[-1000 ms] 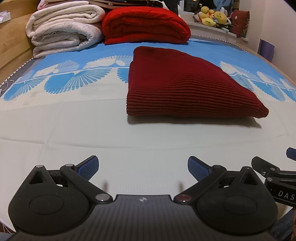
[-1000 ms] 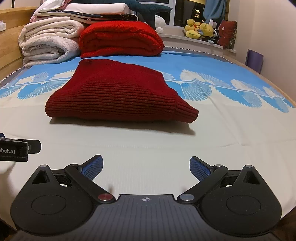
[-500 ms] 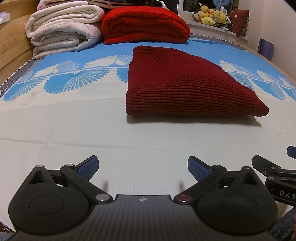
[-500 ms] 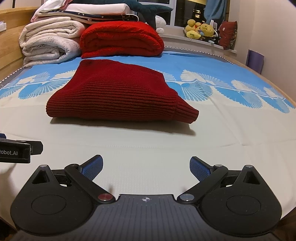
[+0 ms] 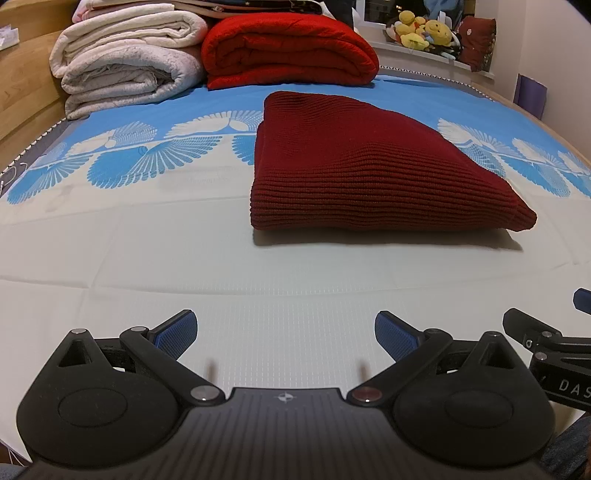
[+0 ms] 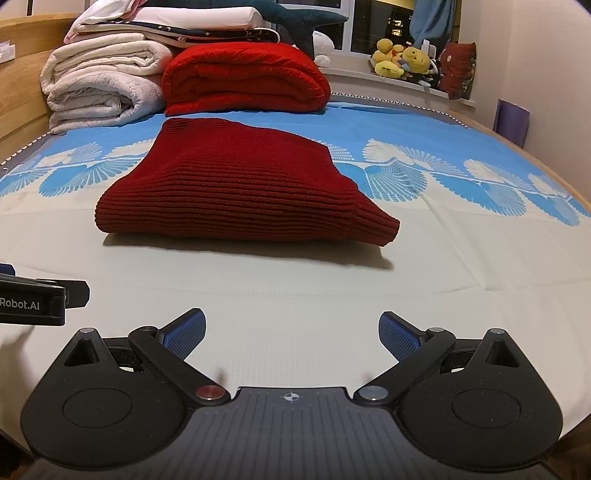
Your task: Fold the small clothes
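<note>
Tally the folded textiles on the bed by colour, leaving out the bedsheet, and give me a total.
Dark red ribbed knit garment, folded, alone mid-bed: 1
Bright red folded blanket at the head of the bed: 1
White or cream folded blankets stacked beside it: at least 2; the layers above are partly cut off
Total: at least 4

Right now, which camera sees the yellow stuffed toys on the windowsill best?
The right wrist view: the yellow stuffed toys sit whole below the window, well inside the picture. The left wrist view shows them too, but squeezed against the top edge and a bit more bent by the lens.
</note>
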A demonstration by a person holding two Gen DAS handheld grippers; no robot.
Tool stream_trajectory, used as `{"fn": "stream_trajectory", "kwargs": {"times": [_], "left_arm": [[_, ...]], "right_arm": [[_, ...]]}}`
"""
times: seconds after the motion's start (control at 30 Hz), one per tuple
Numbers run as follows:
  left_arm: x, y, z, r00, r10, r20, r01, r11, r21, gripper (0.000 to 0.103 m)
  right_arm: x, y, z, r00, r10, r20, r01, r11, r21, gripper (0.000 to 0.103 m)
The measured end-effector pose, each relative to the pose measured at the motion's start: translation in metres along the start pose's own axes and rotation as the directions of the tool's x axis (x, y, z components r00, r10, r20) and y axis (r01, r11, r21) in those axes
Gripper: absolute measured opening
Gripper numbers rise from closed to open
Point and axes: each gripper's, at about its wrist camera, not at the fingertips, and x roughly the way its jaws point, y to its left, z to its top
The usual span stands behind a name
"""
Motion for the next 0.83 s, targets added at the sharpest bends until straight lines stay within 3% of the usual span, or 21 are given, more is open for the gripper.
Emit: {"fn": "stream_trajectory", "kwargs": {"times": [0.83], "left_arm": [[0.0001,-0.0019,-0.0011,1.000,-0.004,-0.004,0.004,1.000,0.004,0.102]], "right_arm": [[-0.0014,0.0022,0.0004,1.000,0.001,0.000,-0.001,1.000,0.000,0.100]]}}
